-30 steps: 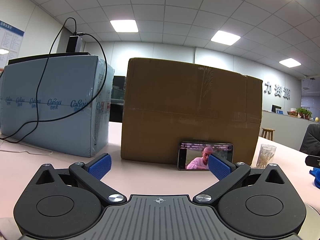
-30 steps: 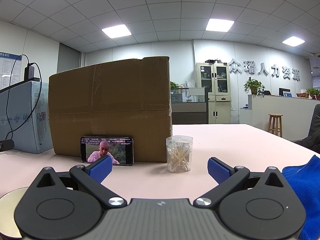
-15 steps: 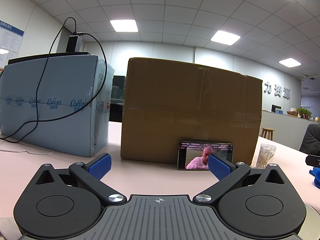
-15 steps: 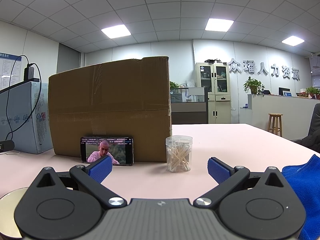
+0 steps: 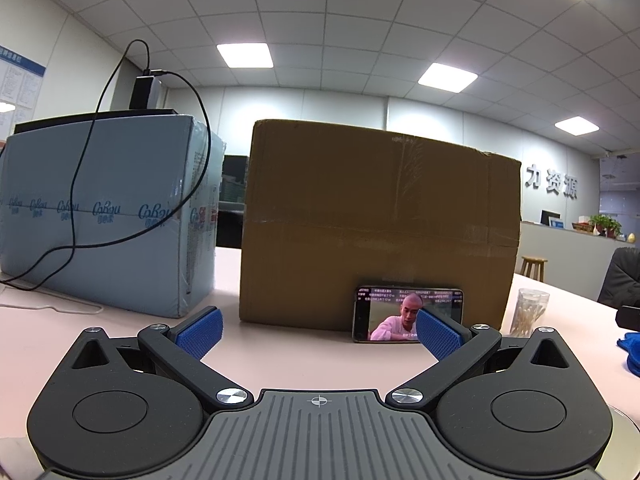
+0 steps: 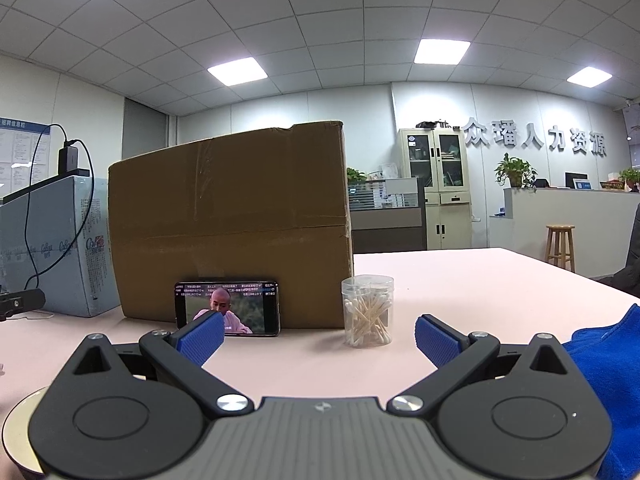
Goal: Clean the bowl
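Observation:
A shiny metal bowl shows only as a sliver of rim at the lower left of the right wrist view [image 6: 18,436] and at the lower right of the left wrist view [image 5: 626,426], mostly hidden behind the gripper bodies. A blue cloth [image 6: 604,372] lies on the pink table to the right of the right gripper; its edge also shows in the left wrist view [image 5: 630,350]. My left gripper [image 5: 319,334] is open and empty, low over the table. My right gripper [image 6: 319,338] is open and empty, between bowl and cloth.
A large cardboard box [image 5: 376,224] stands ahead with a phone [image 6: 227,308] playing video propped against it. A clear jar of cotton swabs [image 6: 367,310] stands right of the phone. A light-blue carton [image 5: 100,216] with a black cable sits at the left.

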Demonstrator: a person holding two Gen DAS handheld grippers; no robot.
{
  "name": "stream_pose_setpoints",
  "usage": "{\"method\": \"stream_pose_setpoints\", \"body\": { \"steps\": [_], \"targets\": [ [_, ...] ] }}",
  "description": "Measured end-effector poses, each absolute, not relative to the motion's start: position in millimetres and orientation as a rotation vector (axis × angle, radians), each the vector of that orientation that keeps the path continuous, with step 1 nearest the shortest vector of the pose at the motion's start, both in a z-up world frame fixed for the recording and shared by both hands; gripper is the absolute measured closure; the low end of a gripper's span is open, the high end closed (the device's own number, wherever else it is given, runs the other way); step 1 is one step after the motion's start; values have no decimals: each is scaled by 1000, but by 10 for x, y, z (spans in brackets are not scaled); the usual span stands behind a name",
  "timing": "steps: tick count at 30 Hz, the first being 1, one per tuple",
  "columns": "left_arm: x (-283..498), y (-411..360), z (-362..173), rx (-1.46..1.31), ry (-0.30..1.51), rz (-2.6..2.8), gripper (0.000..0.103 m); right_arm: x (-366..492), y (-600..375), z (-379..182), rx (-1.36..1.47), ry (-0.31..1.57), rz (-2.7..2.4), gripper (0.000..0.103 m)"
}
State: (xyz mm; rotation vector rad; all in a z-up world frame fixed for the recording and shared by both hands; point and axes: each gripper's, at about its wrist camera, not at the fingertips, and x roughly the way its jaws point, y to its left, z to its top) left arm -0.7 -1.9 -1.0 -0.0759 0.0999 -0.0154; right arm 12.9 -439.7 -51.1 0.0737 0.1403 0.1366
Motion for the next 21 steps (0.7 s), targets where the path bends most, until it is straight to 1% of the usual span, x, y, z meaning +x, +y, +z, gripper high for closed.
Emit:
{"method": "stream_pose_setpoints", "body": {
  "steps": [21],
  "targets": [
    [-1, -19, -3, -75, 101, -25, 0, 75, -4422, -508, 80, 137, 139, 0]
  ]
}}
